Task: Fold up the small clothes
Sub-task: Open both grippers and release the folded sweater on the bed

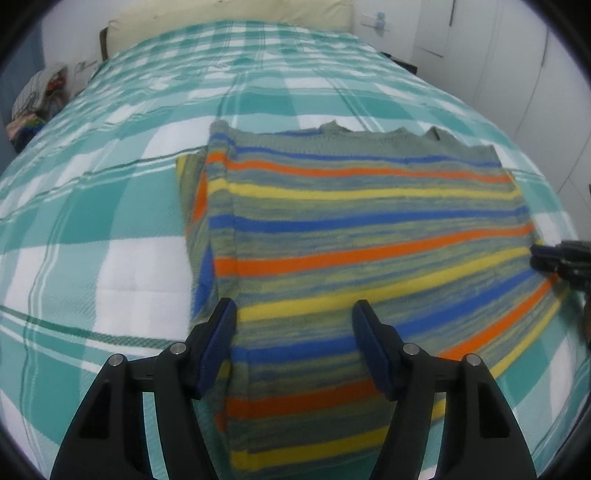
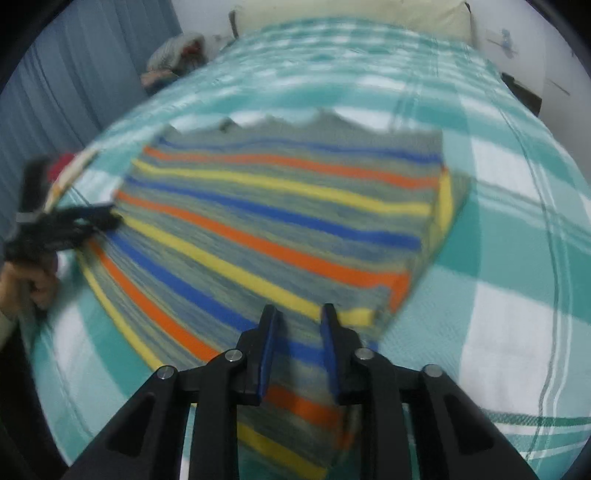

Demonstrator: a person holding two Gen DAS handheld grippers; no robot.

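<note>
one striped sweater (image 1: 369,236), two tongs: left tongs (image 1: 293,314), right tongs (image 2: 298,318), one pillow (image 1: 236,14).

Both grippers — left gripper (image 1: 293,314), right gripper (image 2: 299,314) — black frames, blue finger pads (image 1: 218,347), silver screws (image 1: 178,348); bare-skinned hand (image 2: 31,284).

Both fisheye views are evenly and softly lit, with no hard shadows or glare, and black vignette fills the corners. Straight lines of the checked bedspread (image 1: 110,229) bow strongly toward the rim. The right wrist view is motion-blurred, worst from 9 to 12 o'clock; the striped sweater (image 2: 266,221) smears.
</note>
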